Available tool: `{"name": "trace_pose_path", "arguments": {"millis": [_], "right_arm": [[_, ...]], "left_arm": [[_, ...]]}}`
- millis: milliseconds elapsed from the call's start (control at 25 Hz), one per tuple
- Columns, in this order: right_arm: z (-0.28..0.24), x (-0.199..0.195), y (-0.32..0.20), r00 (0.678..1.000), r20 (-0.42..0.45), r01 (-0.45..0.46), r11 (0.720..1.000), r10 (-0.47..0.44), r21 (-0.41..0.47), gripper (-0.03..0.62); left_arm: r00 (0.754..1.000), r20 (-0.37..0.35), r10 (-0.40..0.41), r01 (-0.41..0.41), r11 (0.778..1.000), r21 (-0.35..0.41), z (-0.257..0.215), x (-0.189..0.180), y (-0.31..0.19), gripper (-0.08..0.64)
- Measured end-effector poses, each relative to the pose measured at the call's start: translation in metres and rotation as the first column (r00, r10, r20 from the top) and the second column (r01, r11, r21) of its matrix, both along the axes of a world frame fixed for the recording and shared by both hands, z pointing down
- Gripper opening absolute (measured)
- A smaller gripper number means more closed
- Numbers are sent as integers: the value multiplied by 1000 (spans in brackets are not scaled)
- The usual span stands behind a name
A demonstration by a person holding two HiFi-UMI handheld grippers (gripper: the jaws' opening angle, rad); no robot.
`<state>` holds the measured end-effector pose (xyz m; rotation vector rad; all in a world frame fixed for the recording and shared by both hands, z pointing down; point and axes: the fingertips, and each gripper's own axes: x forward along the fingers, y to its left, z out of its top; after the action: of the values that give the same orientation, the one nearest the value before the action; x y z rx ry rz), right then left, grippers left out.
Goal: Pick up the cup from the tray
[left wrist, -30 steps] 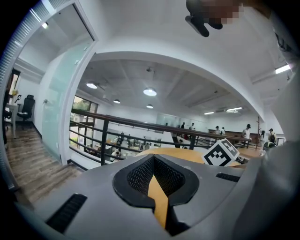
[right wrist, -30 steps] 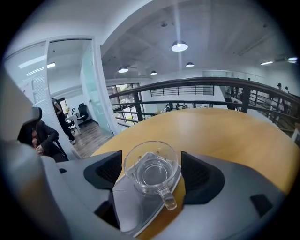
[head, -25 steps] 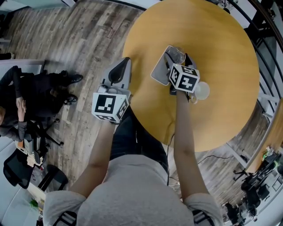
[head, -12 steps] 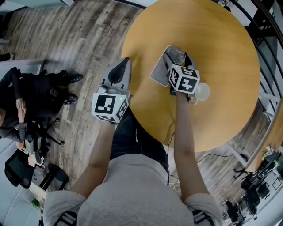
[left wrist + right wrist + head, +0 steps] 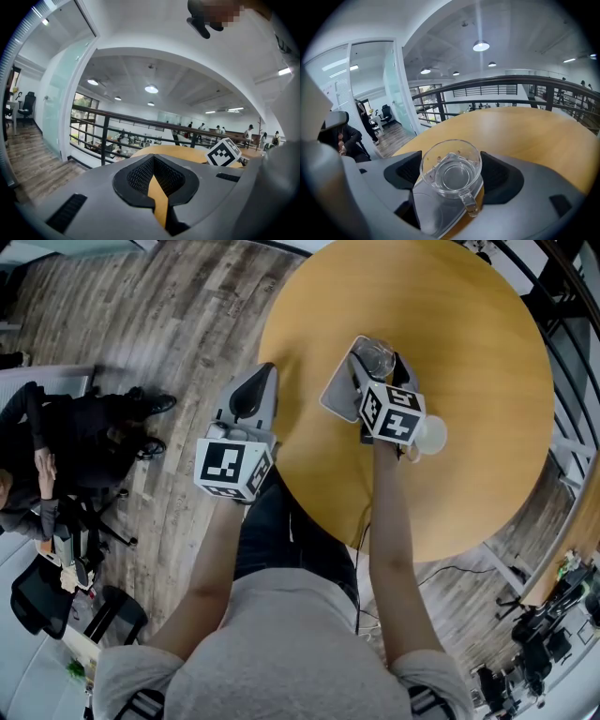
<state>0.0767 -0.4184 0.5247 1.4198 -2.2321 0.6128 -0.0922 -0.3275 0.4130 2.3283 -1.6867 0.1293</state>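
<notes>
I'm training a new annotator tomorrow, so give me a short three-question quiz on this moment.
1. Multiple choice: what stands between the fingers of the right gripper?
A) a spoon
B) a clear glass cup
C) nothing
2. True or false: the left gripper hangs over the tray.
3. Fill in the blank: the tray lies on a round ___ table.

Key
1. B. The fingers sit close against both sides of the cup.
2. False. It is off the table's edge, above the floor, with its fingers together.
3. wooden
</notes>
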Motion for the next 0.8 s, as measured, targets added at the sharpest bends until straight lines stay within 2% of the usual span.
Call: {"name": "trace_pose_path", "arguments": {"millis": [320, 520, 800], "right_arm": [[-25, 0, 16, 997, 73, -26, 999, 24, 30, 336], [-53, 8, 40, 992, 117, -47, 996, 38, 74, 336], [-77, 17, 79, 990, 128, -69, 992, 55, 102, 336]], "left_arm": [[1000, -1, 5, -5, 1000, 15, -6, 0, 5, 6], [999, 0, 39, -39, 999, 33, -12, 10, 7, 6], [995, -7, 101, -101, 994, 52, -18, 25, 13, 6]]}}
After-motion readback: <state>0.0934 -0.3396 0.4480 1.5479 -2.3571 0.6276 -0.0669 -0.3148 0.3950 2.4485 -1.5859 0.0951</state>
